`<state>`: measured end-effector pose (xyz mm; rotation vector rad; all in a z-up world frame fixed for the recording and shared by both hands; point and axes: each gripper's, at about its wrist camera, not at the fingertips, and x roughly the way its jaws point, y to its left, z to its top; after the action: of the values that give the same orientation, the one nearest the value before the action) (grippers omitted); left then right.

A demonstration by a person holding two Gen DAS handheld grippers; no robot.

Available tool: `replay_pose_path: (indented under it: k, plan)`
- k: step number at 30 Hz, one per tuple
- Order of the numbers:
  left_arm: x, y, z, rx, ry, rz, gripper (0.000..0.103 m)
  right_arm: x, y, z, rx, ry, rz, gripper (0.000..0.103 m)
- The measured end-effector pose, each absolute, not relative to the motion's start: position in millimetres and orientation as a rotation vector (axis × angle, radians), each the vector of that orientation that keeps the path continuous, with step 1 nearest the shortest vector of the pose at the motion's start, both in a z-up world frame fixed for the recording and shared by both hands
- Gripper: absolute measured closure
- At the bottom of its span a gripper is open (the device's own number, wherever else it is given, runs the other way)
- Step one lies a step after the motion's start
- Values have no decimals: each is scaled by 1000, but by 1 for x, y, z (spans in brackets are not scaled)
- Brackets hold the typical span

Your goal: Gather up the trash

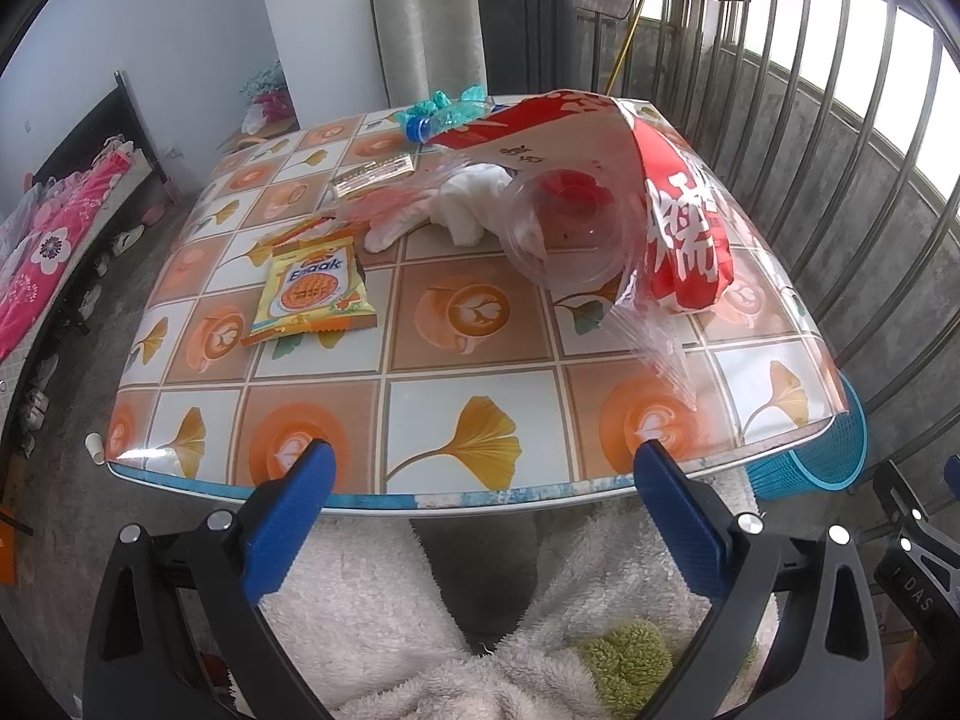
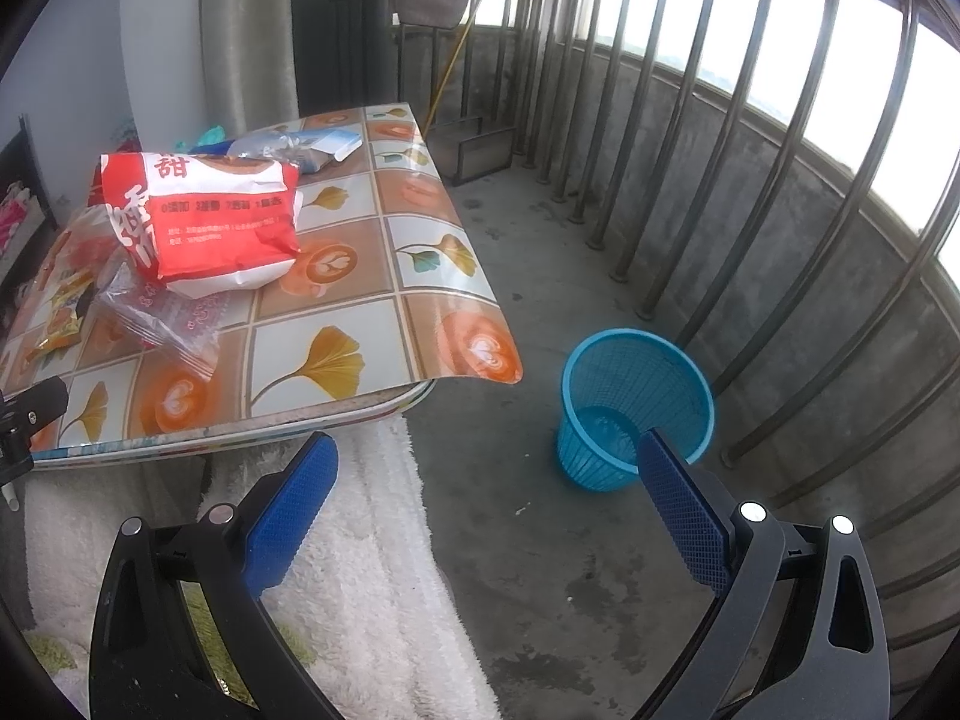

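Observation:
Trash lies on a table with a tile-patterned cover. There is a yellow biscuit packet, a clear plastic cup on its side, crumpled white tissue, a large red-and-white bag, clear plastic wrap and a crushed bottle with blue cap. A blue mesh bin stands on the floor right of the table, also in the left wrist view. My left gripper is open and empty at the table's near edge. My right gripper is open and empty, near the bin.
A metal railing runs along the right over a concrete floor. A white fluffy garment is below both grippers. A grey pillar stands behind the table. A bed with pink bedding is at far left.

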<state>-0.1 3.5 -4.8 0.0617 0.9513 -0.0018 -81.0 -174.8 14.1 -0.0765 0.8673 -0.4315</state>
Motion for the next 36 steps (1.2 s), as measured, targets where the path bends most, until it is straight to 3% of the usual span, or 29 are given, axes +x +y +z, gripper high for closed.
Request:
replay_pose_path:
  k: [24,36]
  plan:
    - [2,9,-7,68,957,-16,6,-67,-169,18,-71,834,-406,8]
    - [27,79,0,17,862,3,6,-40,-141,43,-119,704,-217,8]
